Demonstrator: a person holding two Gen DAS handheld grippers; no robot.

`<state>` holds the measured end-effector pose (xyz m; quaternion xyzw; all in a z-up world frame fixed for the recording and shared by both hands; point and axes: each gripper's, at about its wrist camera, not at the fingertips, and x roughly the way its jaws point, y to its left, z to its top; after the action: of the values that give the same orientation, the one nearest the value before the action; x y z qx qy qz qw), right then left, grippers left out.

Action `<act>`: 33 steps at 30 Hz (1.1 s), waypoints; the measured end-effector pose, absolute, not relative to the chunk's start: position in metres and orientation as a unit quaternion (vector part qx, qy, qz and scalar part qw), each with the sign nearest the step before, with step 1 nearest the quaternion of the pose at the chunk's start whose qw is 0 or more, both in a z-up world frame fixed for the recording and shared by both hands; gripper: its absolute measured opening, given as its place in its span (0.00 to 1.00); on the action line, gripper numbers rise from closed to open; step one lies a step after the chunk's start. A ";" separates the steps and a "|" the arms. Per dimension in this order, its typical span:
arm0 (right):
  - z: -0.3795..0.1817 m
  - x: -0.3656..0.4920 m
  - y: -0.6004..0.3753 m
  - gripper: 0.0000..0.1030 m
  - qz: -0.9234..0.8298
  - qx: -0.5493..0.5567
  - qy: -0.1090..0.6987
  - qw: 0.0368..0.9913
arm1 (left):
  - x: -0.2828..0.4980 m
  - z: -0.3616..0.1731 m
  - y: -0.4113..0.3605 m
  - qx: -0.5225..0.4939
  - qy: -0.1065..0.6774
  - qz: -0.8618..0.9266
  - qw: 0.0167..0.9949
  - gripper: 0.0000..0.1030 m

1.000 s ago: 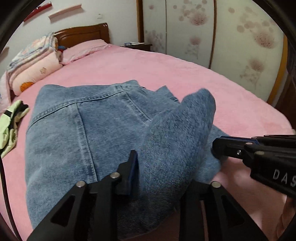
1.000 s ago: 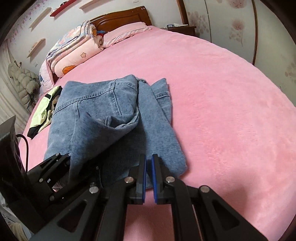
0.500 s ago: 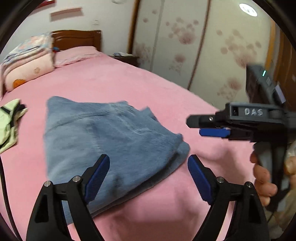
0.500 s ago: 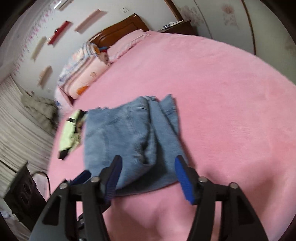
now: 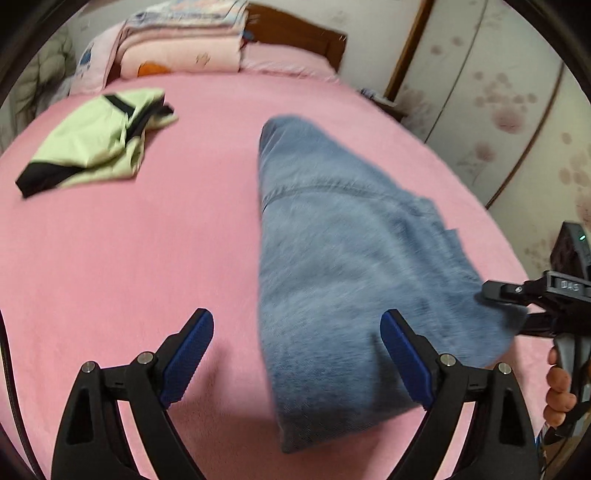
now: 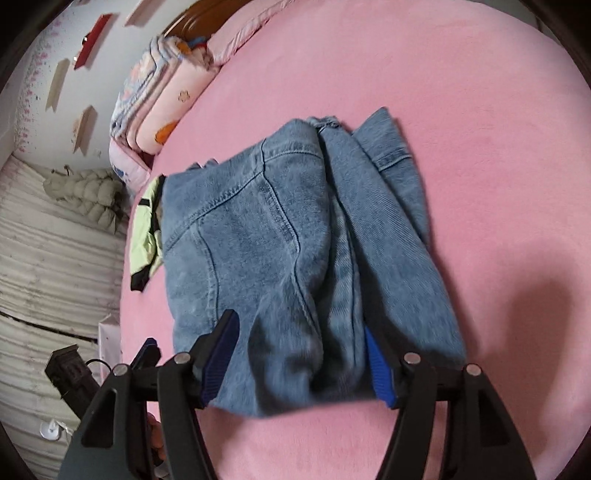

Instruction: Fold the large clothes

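A blue denim garment (image 5: 351, 266) lies folded flat on the pink bed (image 5: 129, 258). My left gripper (image 5: 297, 328) hovers over the garment's near left edge. Its jaws are opening, wide apart, and the blue pads (image 5: 188, 354) touch nothing. In the right wrist view the denim garment (image 6: 266, 236) fills the middle. My right gripper (image 6: 299, 362) stands open astride the near hem, and its pads do not press the cloth. The right gripper (image 5: 517, 295) also shows at the garment's right corner, with a hand (image 5: 559, 387) on its handle.
A crumpled yellow-green garment with black trim (image 5: 96, 147) lies to the left of the denim. Folded quilts (image 5: 177, 48) are stacked by the wooden headboard (image 5: 295, 33). Flowered wardrobe doors (image 5: 517, 110) stand to the right. Pink bed (image 6: 480, 147) stretches right of the denim.
Both grippers have opened and let go of the raised denim fold, which now lies flat. The left view has swung to the left; the right gripper has come in over the near hem.
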<state>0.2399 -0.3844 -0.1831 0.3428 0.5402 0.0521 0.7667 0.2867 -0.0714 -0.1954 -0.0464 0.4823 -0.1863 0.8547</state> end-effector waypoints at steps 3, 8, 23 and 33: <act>-0.180 0.249 -0.372 0.34 0.054 0.283 0.549 0.784 | 0.289 -0.211 -0.083 -0.031 0.495 -0.187 0.848 0.88; -0.161 0.244 -0.359 0.14 0.058 0.208 0.529 0.821 | 0.300 -0.212 -0.092 -0.035 0.502 -0.184 0.844 0.93; -0.170 0.196 -0.384 0.12 -0.047 0.124 0.482 0.866 | 0.290 -0.212 -0.140 0.001 0.472 -0.193 0.860 0.94; -0.164 0.205 -0.361 0.28 -0.085 0.051 0.490 0.866 | 0.295 -0.205 -0.140 0.022 0.481 -0.190 0.856 0.94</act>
<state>0.2048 -0.3614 -0.1641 0.0509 0.4897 -0.0850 0.8663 0.2950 -0.1399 -0.2045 0.0225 0.4807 -0.1899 0.8558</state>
